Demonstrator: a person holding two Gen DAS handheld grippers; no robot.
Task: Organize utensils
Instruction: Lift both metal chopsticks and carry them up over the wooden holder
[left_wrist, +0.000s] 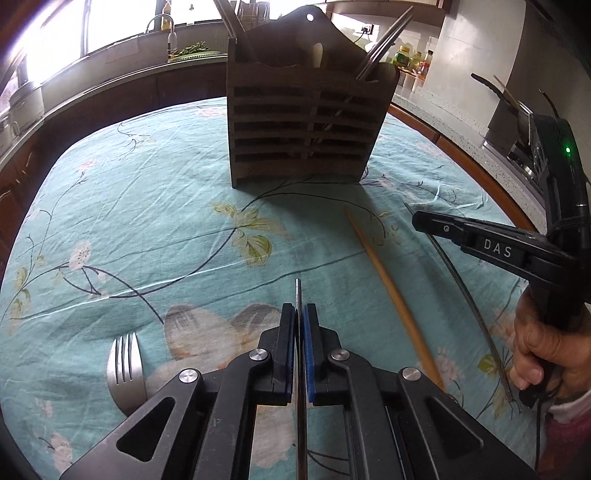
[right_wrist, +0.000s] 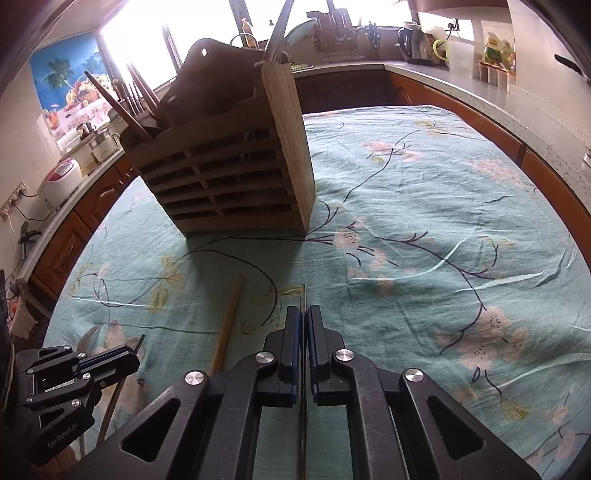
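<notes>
Kitchen tablecloth (left_wrist: 147, 206) underlies both tongs: left gripper (left_wrist: 298, 325) clamps a thin, stiff utensil (left_wrist: 298, 291); right gripper (right_wrist: 303, 325) clamps a slippery metal chopstick (right_wrist: 303, 295).

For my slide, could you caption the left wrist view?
Left gripper shut on a thin metal utensil, facing the wooden caddy.

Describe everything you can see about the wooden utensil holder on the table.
The wooden utensil holder is a brown, bamboo-looking box with a slatted front, solid side panels and a taller arched back with a hanging hole. It stands upright on the floral tablecloth, divided into compartments. Dark chopsticks, metal utensils and a pale handle stick out of it. Neither gripper touches it.
</notes>
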